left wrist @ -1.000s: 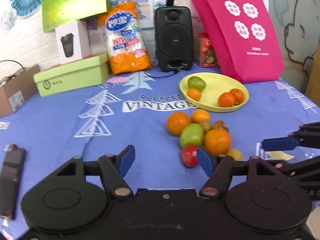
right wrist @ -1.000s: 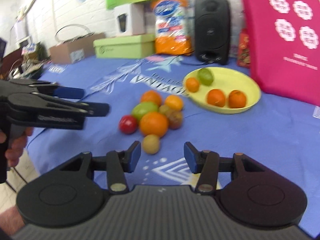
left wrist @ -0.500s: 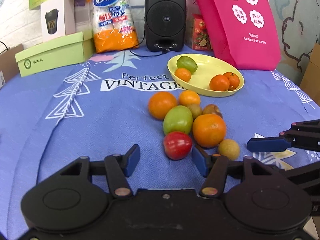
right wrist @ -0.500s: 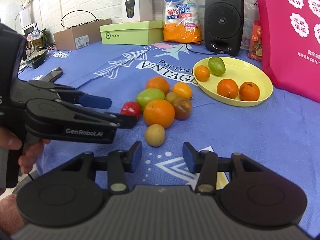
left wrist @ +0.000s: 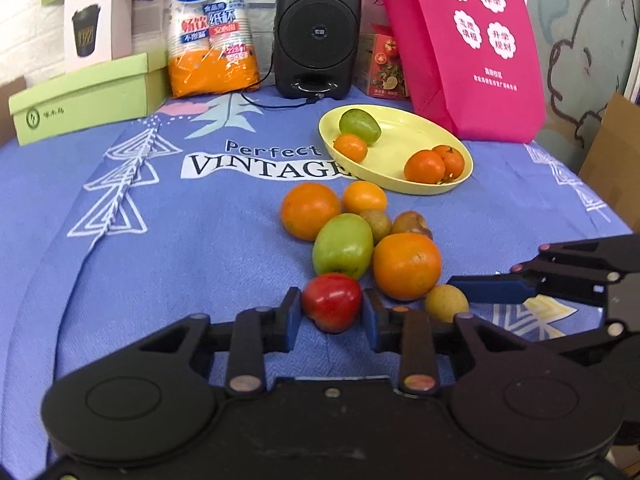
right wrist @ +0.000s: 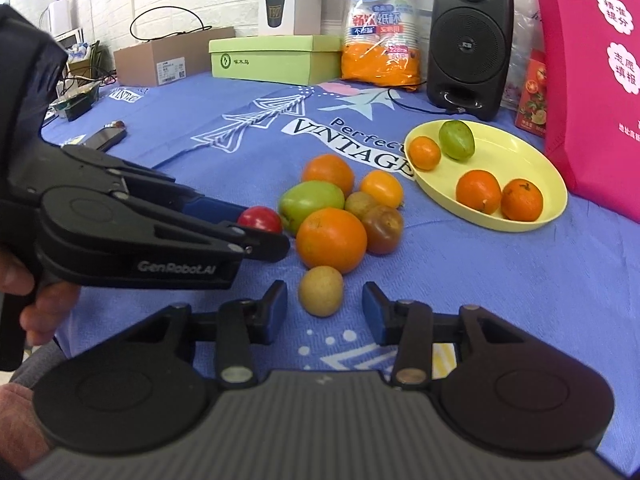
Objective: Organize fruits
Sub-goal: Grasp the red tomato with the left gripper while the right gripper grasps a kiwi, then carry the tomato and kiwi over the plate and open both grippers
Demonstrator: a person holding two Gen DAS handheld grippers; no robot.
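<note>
Left gripper [left wrist: 332, 316] closed onto round red tomato-like fruit [left wrist: 331, 302] – both blue pads touching its sides, fruit on blue printed tablecloth [left wrist: 160, 248]. Right gripper [right wrist: 323, 308] spread wide, empty, small yellowish round fruit [right wrist: 321, 290] between tips, untouched. Beyond – loose pile with large orange [left wrist: 407, 266], green mango-shaped fruit [left wrist: 343, 245]. Farther back, shallow yellow plate [left wrist: 412, 124] holding four fruits.

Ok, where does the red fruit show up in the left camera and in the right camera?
Left wrist view: the red fruit sits low in the centre, between the left gripper fingers.
Right wrist view: left of centre, half hidden behind the left gripper's fingers, beside the green fruit.
Shared landmark: the yellow plate, up and right of the fruit pile in both views.
</note>
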